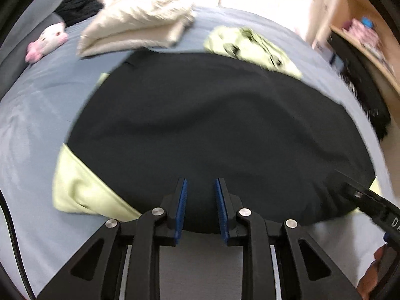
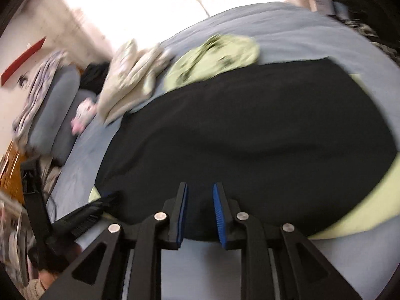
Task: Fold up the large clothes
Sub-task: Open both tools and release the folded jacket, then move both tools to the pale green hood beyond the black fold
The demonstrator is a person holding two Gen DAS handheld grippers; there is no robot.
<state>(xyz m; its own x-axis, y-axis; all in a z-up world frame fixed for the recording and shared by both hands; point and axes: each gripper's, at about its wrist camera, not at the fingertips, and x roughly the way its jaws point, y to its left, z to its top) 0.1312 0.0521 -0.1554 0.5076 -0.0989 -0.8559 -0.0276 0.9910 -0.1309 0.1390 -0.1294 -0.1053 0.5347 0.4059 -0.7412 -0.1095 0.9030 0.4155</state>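
A large black garment (image 1: 200,130) lies spread flat on the grey-blue bed sheet (image 1: 37,115), on top of a light green cloth (image 1: 77,190) that sticks out at its sides. It also shows in the right wrist view (image 2: 250,130). My left gripper (image 1: 201,187) is open, its blue pads over the garment's near edge with nothing between them. My right gripper (image 2: 200,192) is open too, over the same near edge further right. The right gripper's tip shows in the left wrist view (image 1: 360,195) at the garment's right corner.
A folded cream garment (image 1: 135,25) and a crumpled green patterned cloth (image 1: 252,47) lie at the far side of the bed. A pink plush toy (image 1: 47,42), dark clothes (image 1: 77,7) and grey pillows (image 2: 55,110) are at the left. A wooden shelf (image 1: 370,42) stands right.
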